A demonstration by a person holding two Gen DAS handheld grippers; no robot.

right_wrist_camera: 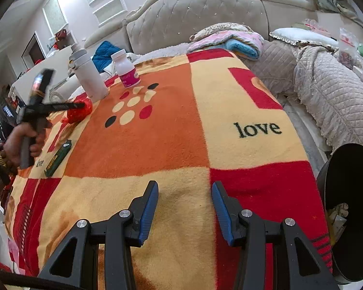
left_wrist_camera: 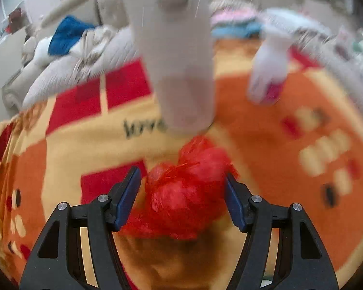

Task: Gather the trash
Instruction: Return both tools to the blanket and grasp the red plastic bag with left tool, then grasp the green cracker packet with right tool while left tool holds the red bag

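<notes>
Left hand-held gripper (left_wrist_camera: 182, 198) straddling red trash on the bed.

We see its blue pads apart, either side of the crumpled red plastic-mesh wad (left_wrist_camera: 184, 193) lying on the orange, red and cream fleece blanket (right_wrist_camera: 138, 145), not yet clamped. The right hand-held gripper (right_wrist_camera: 185, 212) is open, holding nothing, with the black round waste bin (right_wrist_camera: 351, 193) beside it. Risk: just beyond the wad stands the tall white insulated bottle (left_wrist_camera: 179, 60); pushing forward could topple it, and loose mesh may slip.
</notes>
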